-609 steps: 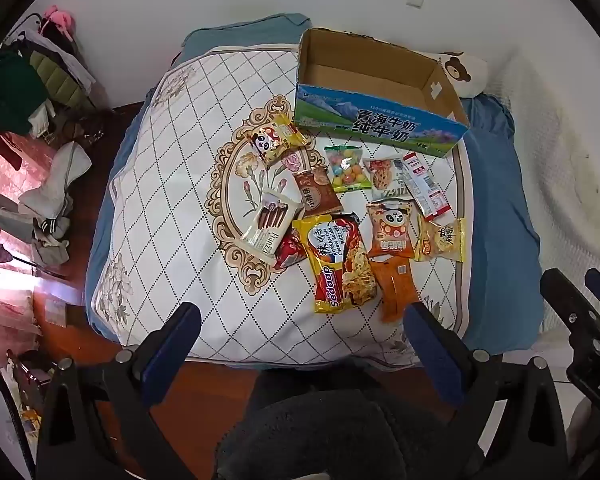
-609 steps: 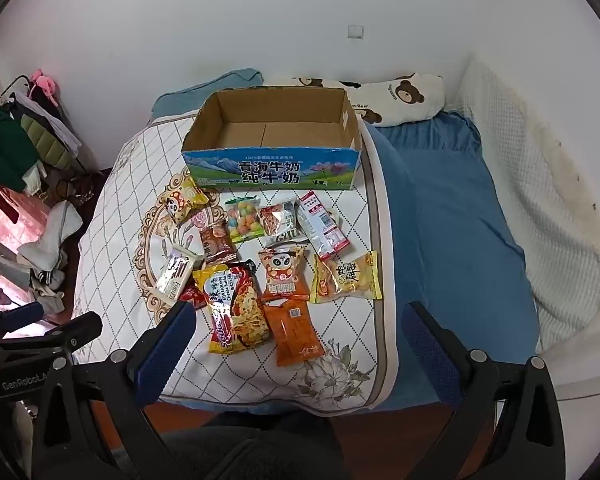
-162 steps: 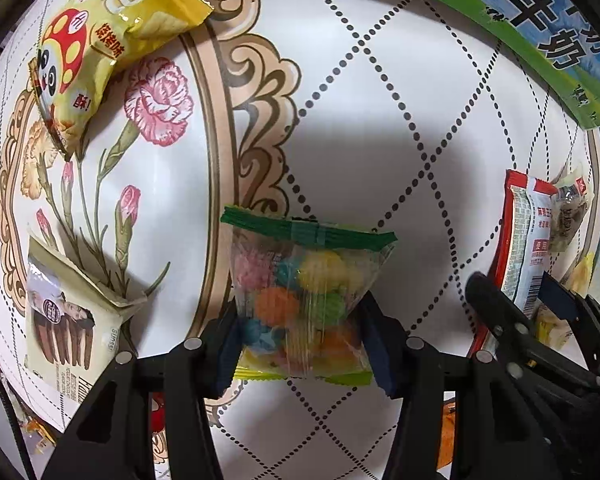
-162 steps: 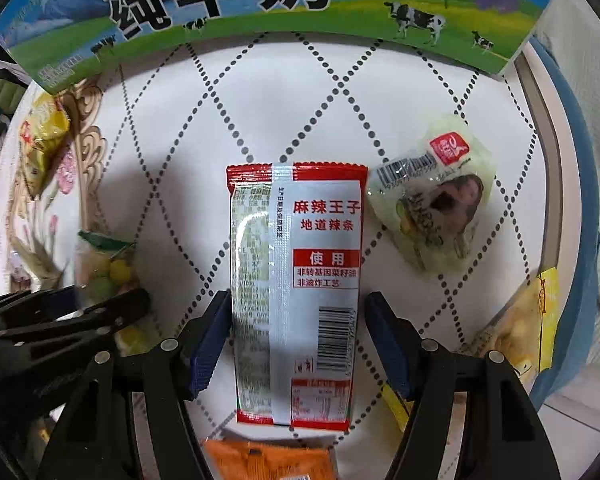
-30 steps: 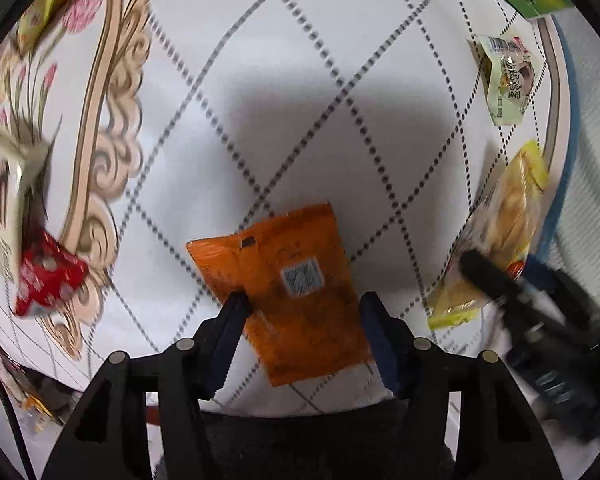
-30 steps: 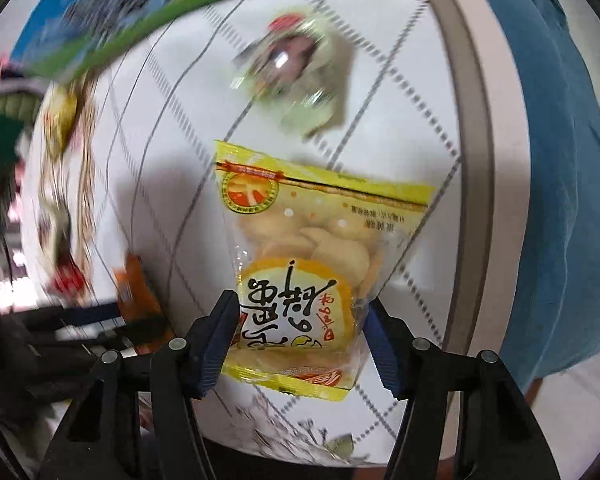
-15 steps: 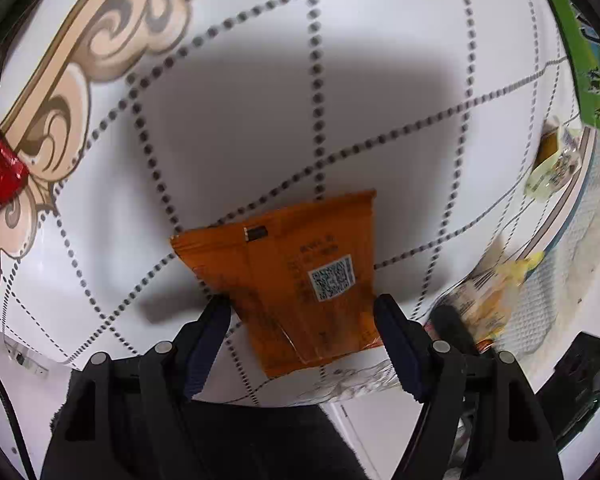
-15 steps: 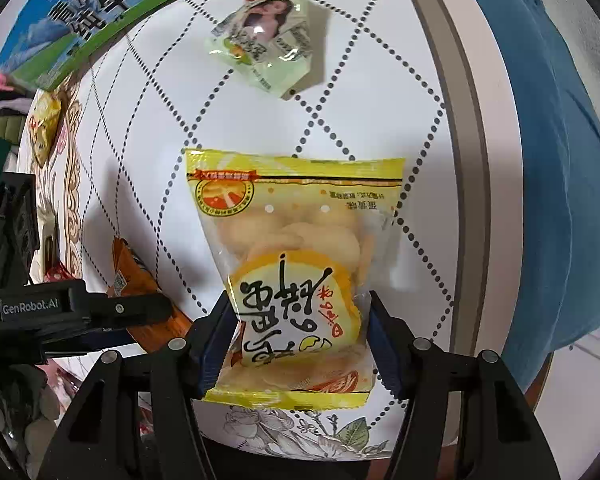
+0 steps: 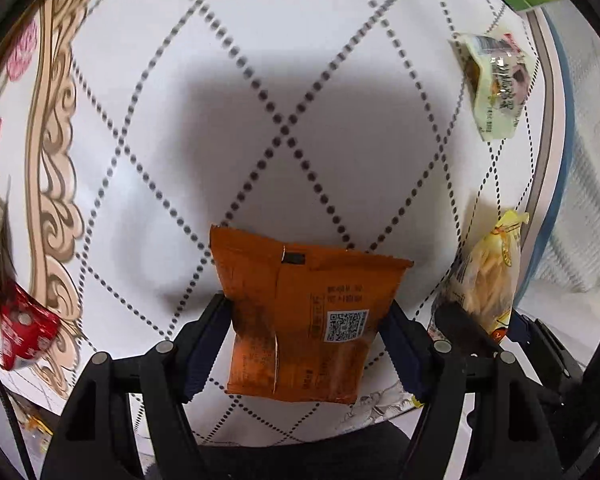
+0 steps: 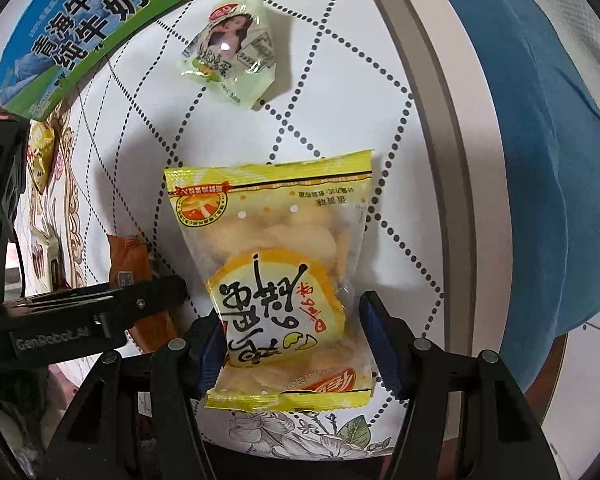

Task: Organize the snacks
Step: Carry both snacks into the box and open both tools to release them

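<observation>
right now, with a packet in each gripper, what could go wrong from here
1. The left gripper has just been opening its jaws with the orange packet between them, so that hold may be loose and the packet could slip out.
2. The right gripper pinches the yellow chip bag only near its lower end; it could swing or the chips could crack.
3. Both grippers sit close together and might bump on the way to the box.

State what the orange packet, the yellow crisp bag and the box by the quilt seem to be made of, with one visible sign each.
Orange packet: probably opaque plastic film, matte; it creases and has a crimped top seal.
Yellow crisp bag: glossy plastic film, partly clear; the crisps show through.
Box: likely printed cardboard, judging by its stiff, straight edge; only the printed face shows.
</observation>
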The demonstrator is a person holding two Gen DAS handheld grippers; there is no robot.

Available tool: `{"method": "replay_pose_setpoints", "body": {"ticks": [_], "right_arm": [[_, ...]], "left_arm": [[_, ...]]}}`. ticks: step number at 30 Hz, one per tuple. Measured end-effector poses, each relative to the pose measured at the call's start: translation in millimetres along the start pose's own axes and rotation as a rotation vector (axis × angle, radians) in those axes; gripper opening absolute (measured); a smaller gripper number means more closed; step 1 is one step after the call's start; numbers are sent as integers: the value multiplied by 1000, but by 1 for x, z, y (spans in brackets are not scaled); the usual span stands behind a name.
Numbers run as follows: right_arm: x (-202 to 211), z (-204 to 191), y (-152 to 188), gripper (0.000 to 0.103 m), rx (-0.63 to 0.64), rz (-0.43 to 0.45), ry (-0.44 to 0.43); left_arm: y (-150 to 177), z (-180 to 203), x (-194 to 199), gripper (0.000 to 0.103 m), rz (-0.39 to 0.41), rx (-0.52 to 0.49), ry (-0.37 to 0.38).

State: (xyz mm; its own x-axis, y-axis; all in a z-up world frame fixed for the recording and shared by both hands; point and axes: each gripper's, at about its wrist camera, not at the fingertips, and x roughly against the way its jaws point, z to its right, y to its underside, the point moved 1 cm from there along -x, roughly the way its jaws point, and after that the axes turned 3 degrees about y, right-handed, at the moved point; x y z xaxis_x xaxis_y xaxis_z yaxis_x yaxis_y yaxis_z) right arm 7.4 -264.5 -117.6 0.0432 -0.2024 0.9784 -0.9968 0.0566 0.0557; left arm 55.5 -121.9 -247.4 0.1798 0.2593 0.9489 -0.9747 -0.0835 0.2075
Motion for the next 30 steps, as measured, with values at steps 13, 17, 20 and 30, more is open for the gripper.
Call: {"method": "replay_pose_setpoints", "body": {"ticks": [13,17,20,30], "right_arm": [[19,-10,10,52,56,45,22],[55,-20,-3,52,75,85,-38],[93,-39,-27,52,92,145,-111],[183,-132,-148,52,171,342,-245]], "left_arm": [[8,21,52,65,136,-92,-33],[8,34,114,65,224,-122,25],[2,37,164,65,292,-130,71],[-105,3,310,65,487,-175,-41]]}}
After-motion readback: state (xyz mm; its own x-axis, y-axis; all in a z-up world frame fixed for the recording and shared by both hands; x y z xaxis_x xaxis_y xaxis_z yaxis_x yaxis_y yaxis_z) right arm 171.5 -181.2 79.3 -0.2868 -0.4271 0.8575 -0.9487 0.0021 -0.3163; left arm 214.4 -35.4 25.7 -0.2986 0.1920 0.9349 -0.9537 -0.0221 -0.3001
